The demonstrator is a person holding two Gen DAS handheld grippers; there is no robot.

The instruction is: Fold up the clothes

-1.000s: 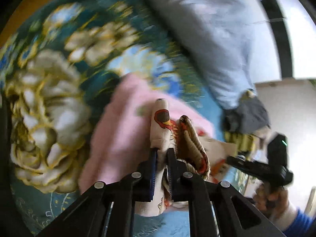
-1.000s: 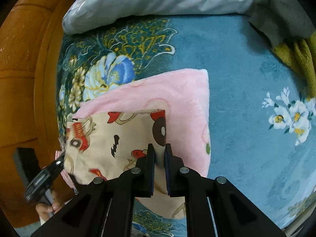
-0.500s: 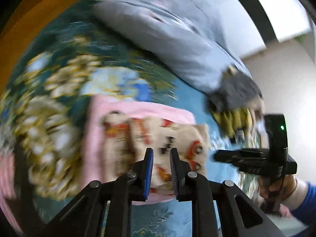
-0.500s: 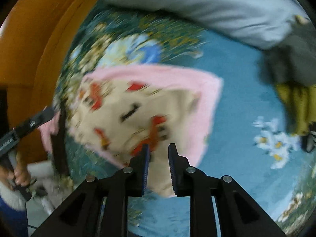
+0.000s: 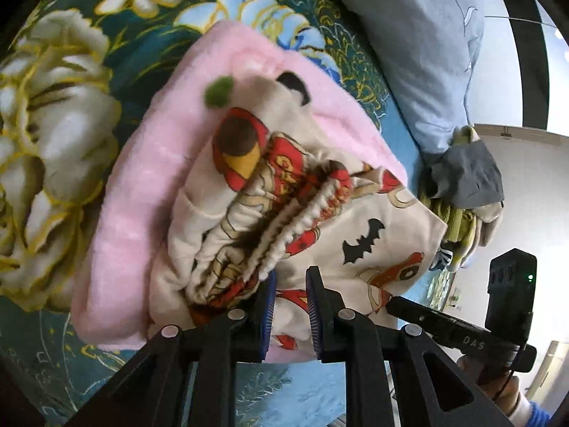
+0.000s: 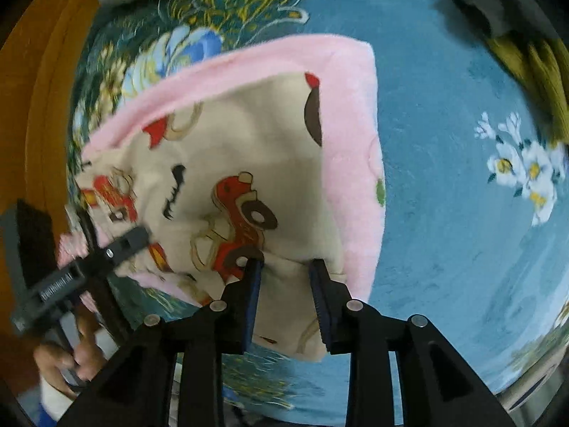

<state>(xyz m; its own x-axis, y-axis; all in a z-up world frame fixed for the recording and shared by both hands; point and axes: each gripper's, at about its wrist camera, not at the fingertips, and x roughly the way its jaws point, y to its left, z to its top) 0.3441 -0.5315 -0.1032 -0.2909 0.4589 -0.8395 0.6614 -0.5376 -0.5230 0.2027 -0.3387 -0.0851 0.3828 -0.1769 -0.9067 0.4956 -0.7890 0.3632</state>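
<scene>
A second ago both grippers were pinched shut on the cartoon-print garment (image 6: 249,163); since then each has let go, and the cloth has dropped flat onto the folded pink fleece (image 6: 359,114) beneath it. The left gripper (image 5: 290,277) now hovers with its jaws parted at the near edge of the print garment, beside the bunched elastic waistband (image 5: 284,220), which stands ruffled and off-square. The right gripper (image 6: 284,265) also has its jaws apart, straddling the hem at the opposite near edge without clamping it. The garment lies stacked on the pink piece, both on the teal floral blanket (image 6: 444,185), presumably so finished items pile in one spot. A grey-blue pillow (image 5: 419,35) and a heap of unfolded clothes (image 5: 462,185) sit well apart at the blanket's far side. By my reading this fold is about done, though the waistband may want smoothing.
</scene>
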